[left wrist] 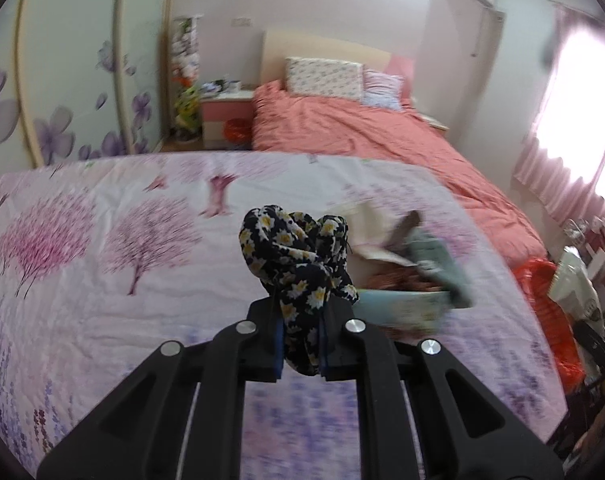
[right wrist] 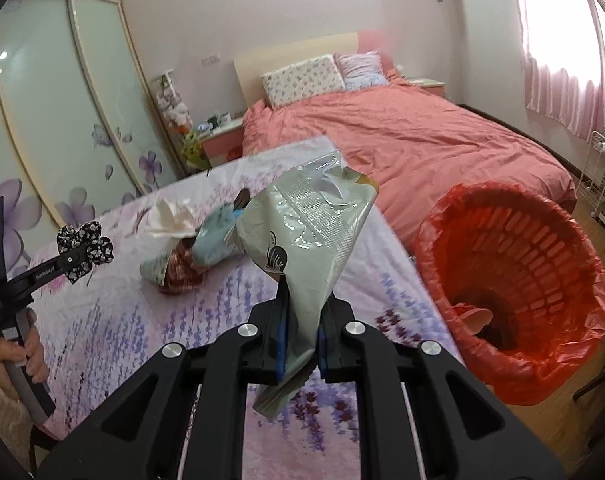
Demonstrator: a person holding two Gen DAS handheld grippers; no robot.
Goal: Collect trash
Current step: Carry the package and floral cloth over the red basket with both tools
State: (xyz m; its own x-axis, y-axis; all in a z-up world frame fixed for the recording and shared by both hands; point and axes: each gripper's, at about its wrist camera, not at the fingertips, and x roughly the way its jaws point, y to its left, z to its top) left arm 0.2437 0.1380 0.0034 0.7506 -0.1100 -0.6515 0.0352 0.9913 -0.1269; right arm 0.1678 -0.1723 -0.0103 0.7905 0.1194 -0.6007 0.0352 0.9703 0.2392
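While left blurs, right shows bin (right wrist: 514, 280).

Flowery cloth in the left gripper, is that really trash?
It looks odd: the left gripper pinches a black daisy-print cloth, not a wrapper like the torn packet in the right gripper near the bin.

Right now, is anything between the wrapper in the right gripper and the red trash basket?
Nothing visible blocks it. The right gripper holds the pale green wrapper above the floral sheet's edge, and the red-lined basket sits just to its right, mouth tilted toward the camera, with open air between them.
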